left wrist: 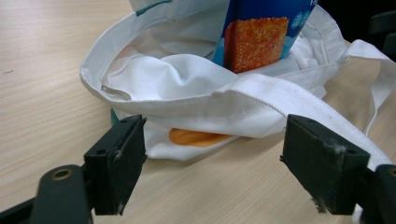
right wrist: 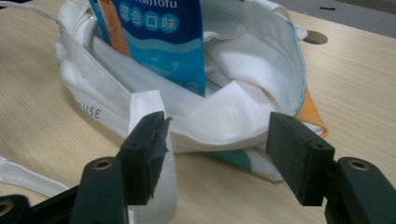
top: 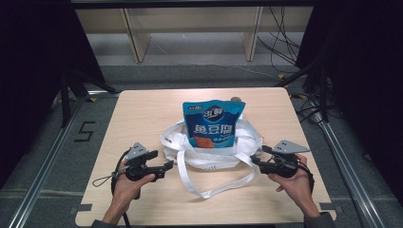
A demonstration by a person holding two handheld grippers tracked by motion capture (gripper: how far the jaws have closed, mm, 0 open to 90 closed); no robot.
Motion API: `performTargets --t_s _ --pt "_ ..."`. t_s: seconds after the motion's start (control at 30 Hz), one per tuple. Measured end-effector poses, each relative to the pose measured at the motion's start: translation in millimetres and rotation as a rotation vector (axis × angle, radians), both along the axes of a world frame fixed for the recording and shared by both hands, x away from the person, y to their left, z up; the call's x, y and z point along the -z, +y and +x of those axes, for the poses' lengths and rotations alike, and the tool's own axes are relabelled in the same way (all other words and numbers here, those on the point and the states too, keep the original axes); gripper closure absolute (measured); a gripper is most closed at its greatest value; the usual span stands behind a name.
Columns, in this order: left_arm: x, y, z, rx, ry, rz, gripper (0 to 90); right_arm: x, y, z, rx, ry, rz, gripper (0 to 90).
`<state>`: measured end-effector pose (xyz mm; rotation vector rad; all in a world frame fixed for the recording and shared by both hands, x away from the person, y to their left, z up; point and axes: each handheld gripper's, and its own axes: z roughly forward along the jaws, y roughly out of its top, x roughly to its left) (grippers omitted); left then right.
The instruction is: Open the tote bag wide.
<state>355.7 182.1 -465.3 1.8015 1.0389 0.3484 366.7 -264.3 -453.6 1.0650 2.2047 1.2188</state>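
White cloth tote bag (top: 209, 149) slumped open near the middle of the pale wooden worktop (top: 142, 109), mouth upward. Blue snack pouch (top: 213, 124) standing upright inside the tote bag, its top well above the bag's rim, printed in white characters with an orange fried-tofu picture low on its front. One long white strap (top: 216, 187) trailing from the tote bag toward the near edge of the worktop in a loop. Orange patch (left wrist: 198, 137) peeking out from under the tote bag's folded cloth.

Left tongs (top: 166, 167) just to the left of the tote bag, held in the left hand (top: 128, 183), pointing at the bag's side. Jaws wide apart, nothing between them; in the left gripper view, set either side of the bag's lower edge and strap but not touching the cloth.

Right tongs (top: 256, 160) just to the right of the tote bag, held in the right hand (top: 294, 178), aimed at the bag. Jaws likewise spread wide and empty; in the right gripper view, a strap end lying in front of one jaw, the bag's rim beyond the gap.

Grey three-cornered plate on top of each tool. Wooden frame (top: 138, 38) on the floor beyond the far side of the tote bag.
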Motion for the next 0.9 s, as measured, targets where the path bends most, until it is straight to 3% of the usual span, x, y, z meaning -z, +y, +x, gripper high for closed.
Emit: performTargets --t_s 0.13,0.17,0.2,0.27,0.37,0.47,0.63,0.83,0.9 --pt "2.0 -2.7 -4.3 0.006 0.002 -0.006 20.3 -0.6 0.0 -3.0 0.006 -0.001 0.006 38.2" --pt "2.3 -3.8 -6.7 0.013 -0.001 0.003 20.3 0.3 -0.8 -1.9 0.004 -0.025 0.001 37.8" --pt "3.7 -5.4 -9.9 0.021 -0.003 0.006 20.3 1.1 -0.1 -4.8 0.013 0.007 0.006 37.0" --pt "6.0 -7.4 -13.3 0.028 -0.004 0.015 20.1 1.9 0.3 -6.2 0.019 0.017 0.013 36.7" --pt "11.1 -10.7 -16.2 0.039 -0.014 0.021 20.1 2.9 -0.2 -6.9 0.010 0.010 0.005 35.9" --pt "16.7 -13.8 -20.0 0.038 -0.040 0.058 22.5 3.3 -0.2 -8.9 0.011 0.006 -0.004 35.5" --pt "24.4 -20.3 -26.8 0.086 -0.015 0.073 21.1 3.3 -0.1 -12.3 0.018 0.002 -0.005 34.5" --pt "25.5 -25.1 -33.0 0.118 -0.027 0.117 21.5 5.7 -0.2 -16.4 0.014 0.011 -0.010 33.9" --pt "27.1 -27.5 -36.5 0.119 -0.019 0.108 20.9 6.2 -0.9 -19.7 0.019 0.011 -0.010 33.4"
